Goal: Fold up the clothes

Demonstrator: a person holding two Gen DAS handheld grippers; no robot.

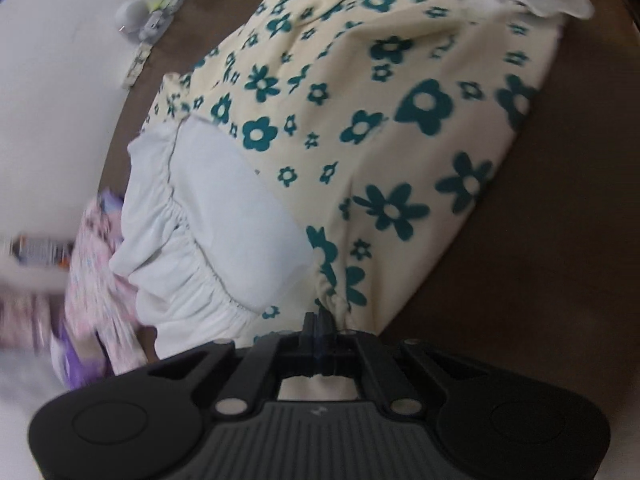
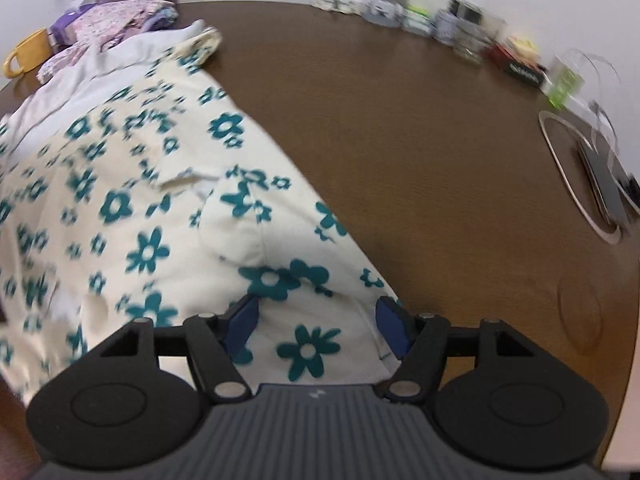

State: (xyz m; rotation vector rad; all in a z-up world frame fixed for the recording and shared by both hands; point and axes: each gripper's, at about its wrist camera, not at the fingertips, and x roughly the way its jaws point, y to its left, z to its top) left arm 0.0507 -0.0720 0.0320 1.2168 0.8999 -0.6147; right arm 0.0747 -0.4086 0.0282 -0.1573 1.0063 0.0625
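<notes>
Floral garment pinched at its gathered edge by the left tongs, spread on the brown bench.

The left tongs (image 1: 320, 322) are closed on the floral garment (image 1: 400, 92) beside its white lining (image 1: 224, 216); the right tongs (image 2: 316, 320) are spread wide over its near edge, gripping nothing. The cloth should be kept taut and the pinched edge carried evenly, so the fold lands square on the bench (image 2: 400, 120).

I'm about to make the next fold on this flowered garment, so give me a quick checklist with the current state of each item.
1. Left hand-held gripper shut on the flowered garment edge: ok.
2. Right hand-held gripper gripping cloth: not ok, its jaws stand open around the fabric.
3. Bare table beside the garment: ok.
4. White lining tucked away: not ok, exposed.
5. Pink patterned clothes apart from the garment: cannot tell.
</notes>
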